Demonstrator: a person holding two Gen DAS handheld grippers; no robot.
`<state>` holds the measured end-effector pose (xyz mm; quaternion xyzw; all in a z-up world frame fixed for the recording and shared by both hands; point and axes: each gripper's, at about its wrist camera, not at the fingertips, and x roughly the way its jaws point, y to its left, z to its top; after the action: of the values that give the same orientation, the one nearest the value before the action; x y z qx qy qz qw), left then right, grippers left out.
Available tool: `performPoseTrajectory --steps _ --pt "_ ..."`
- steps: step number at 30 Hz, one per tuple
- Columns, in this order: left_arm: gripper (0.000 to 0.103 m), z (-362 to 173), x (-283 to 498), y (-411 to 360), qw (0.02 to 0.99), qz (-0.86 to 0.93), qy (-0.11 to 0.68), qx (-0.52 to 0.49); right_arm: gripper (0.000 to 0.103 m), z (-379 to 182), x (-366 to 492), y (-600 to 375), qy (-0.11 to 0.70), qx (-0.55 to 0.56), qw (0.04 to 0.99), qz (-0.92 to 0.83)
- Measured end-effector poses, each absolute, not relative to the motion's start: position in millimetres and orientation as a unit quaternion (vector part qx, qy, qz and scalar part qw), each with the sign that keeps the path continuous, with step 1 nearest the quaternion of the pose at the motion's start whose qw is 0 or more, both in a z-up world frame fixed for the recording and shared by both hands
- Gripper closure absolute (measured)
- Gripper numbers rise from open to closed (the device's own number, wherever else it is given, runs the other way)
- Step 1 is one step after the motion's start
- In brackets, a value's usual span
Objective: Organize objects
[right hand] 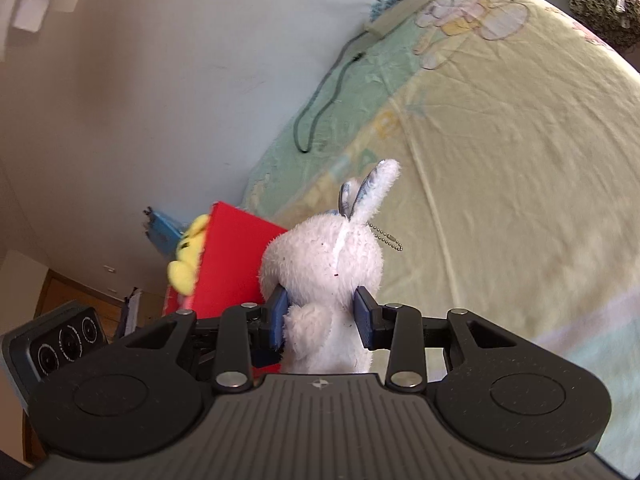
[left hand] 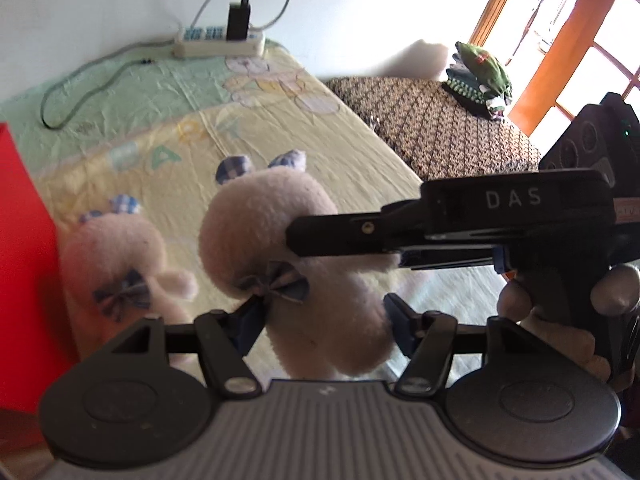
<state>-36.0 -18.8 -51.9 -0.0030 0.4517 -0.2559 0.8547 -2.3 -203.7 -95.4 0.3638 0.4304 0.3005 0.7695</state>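
Blue fingers [left hand: 404, 328] of the left gripper [left hand: 320, 320] pinch a pink plush bear [left hand: 296, 280] at its body, lifted off the bed [left hand: 360, 148], head toward twelve o'clock, long axis running up the frame. Right gripper [right hand: 322, 318] fingers clamp a white plush rabbit [right hand: 324, 268] about the waist, ears aimed at one o'clock. A second bear [left hand: 112, 264] lies at nine o'clock beside the red box [right hand: 236, 256], where a yellow toy [right hand: 188, 256] already sits; so sorting looks partly done.
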Motion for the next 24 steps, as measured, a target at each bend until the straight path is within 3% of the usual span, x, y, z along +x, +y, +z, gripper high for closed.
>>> performPoseTrajectory --steps 24 --pt "0.038 31.3 -94.4 128.1 0.915 -0.24 0.325 -0.004 0.065 -8.2 -44.0 -66.0 0.312 0.32 0.821 0.355"
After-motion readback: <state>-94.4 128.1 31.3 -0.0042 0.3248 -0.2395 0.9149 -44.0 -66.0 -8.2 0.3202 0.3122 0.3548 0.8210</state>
